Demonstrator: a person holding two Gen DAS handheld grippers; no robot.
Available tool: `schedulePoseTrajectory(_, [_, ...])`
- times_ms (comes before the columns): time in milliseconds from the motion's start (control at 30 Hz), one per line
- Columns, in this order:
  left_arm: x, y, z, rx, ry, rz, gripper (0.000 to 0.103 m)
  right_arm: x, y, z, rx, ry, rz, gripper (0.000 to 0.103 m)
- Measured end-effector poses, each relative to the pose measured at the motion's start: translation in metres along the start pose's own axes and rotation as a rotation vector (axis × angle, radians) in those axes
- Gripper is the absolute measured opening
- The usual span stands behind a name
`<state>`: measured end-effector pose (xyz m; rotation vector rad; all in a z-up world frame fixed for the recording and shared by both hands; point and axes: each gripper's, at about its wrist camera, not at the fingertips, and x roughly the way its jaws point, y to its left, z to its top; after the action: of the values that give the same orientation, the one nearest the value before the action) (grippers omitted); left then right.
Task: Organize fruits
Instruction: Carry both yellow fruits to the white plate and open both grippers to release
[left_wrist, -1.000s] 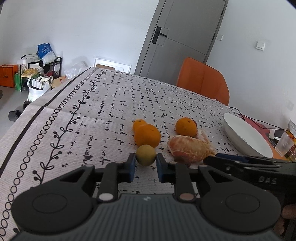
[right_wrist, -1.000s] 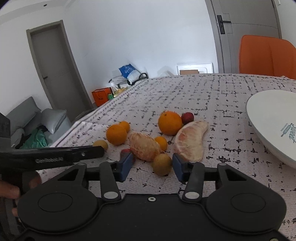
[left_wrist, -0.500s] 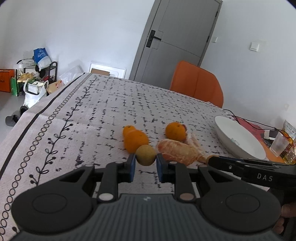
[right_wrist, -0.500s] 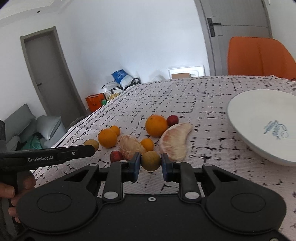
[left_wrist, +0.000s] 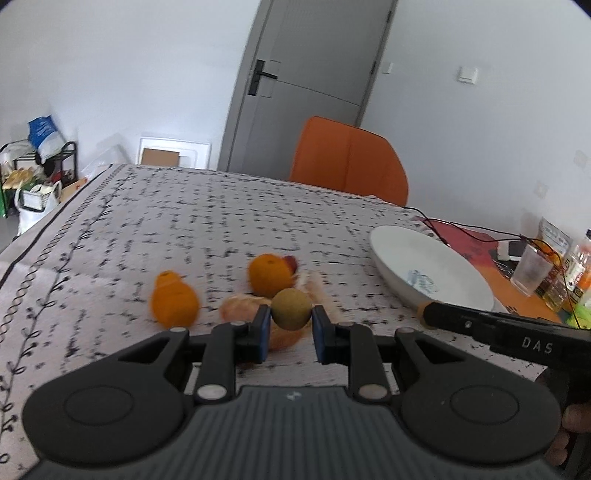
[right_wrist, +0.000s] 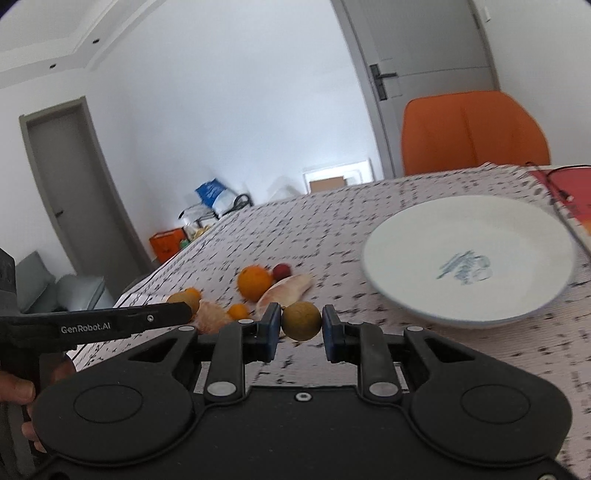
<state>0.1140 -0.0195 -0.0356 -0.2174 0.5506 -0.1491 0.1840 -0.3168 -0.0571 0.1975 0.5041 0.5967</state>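
Observation:
My left gripper (left_wrist: 290, 326) is shut on a small yellow-green round fruit (left_wrist: 291, 308) and holds it above the table. My right gripper (right_wrist: 300, 330) is shut on a similar yellow-green fruit (right_wrist: 301, 319), also lifted. On the patterned tablecloth lie oranges (left_wrist: 174, 303) (left_wrist: 269, 275) (right_wrist: 254, 282), a peeled citrus (left_wrist: 242, 306), a pomelo segment (right_wrist: 284, 290) and a small red fruit (right_wrist: 281, 270). A white plate (right_wrist: 469, 258) lies to the right, also in the left wrist view (left_wrist: 428, 271).
An orange chair (left_wrist: 349, 160) stands at the far table edge. A glass (left_wrist: 530, 269), bottles (left_wrist: 576, 266) and black cables (left_wrist: 461, 227) sit at the right. The right gripper's body (left_wrist: 517, 338) crosses the left view's right side.
Both grippers have risen off the table with their fruits and swung right toward the plate. The right gripper closed on its fruit a second ago.

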Motion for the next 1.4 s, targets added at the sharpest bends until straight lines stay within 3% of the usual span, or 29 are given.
schedulePoseTrajectory(733, [0.036,-0.079,0.012,0.128,0.018,-0.069,0.022,-0.044,-0.067,-0.002,0.094,-0.100,-0.088,0.022])
schedulePoseTrajectory(1400, [0.082,-0.127,0.020,0.191,0.060,-0.100,0.022,-0.036,-0.107,0.002,0.151,-0.115,-0.115,0.023])
